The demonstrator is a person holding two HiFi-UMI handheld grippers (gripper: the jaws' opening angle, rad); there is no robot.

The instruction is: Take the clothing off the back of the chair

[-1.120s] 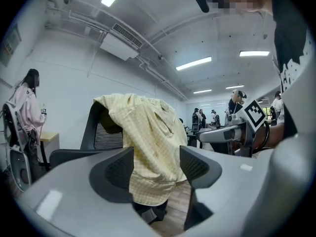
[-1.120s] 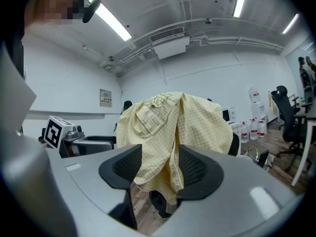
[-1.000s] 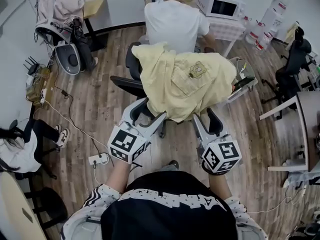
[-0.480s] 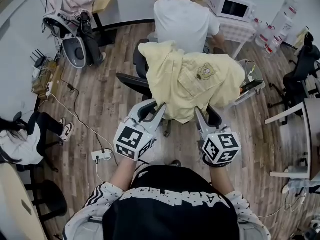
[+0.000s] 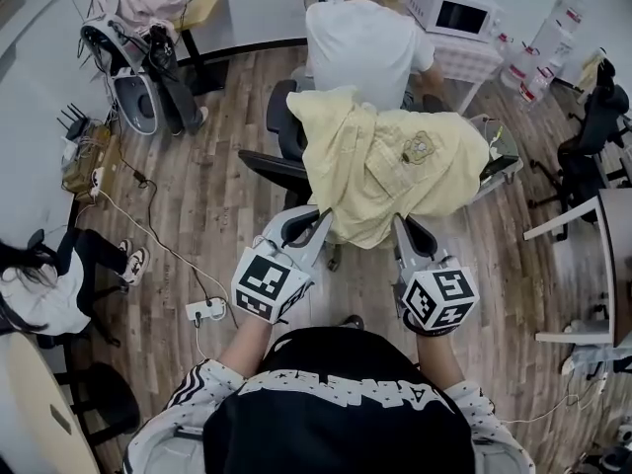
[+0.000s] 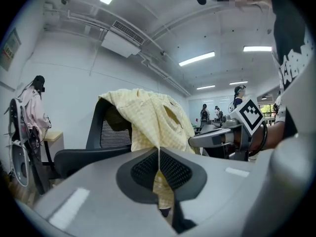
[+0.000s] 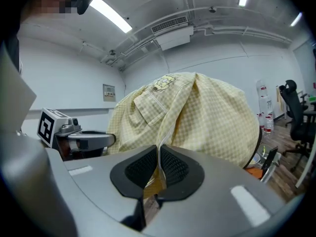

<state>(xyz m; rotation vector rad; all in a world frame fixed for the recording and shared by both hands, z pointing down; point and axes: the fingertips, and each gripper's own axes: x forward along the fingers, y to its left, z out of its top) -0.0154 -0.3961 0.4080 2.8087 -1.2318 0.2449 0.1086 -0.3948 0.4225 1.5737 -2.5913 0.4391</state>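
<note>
A pale yellow checked shirt point(image 5: 395, 166) hangs over the back of a black office chair point(image 5: 269, 166), a little ahead of me. My left gripper point(image 5: 321, 217) is shut on the shirt's lower left edge. In the left gripper view the cloth point(image 6: 148, 117) runs down between the pressed pads of the left gripper point(image 6: 159, 152). My right gripper point(image 5: 400, 223) is at the lower right hem, its jaws closing. In the right gripper view the hem of the shirt point(image 7: 212, 117) is pinched between the pads of the right gripper point(image 7: 160, 154).
A person in a white shirt point(image 5: 365, 38) sits at a desk just beyond the chair, by a microwave point(image 5: 454, 13). A power strip point(image 5: 202, 311) and cable lie on the wooden floor at left. Another black chair point(image 5: 592, 117) and a table edge point(image 5: 592, 230) stand at right.
Both pairs of jaws have gone from wide open to closed on the shirt's lower edge. The right gripper edged forward to the hem. The shirt still hangs on the chair back.
</note>
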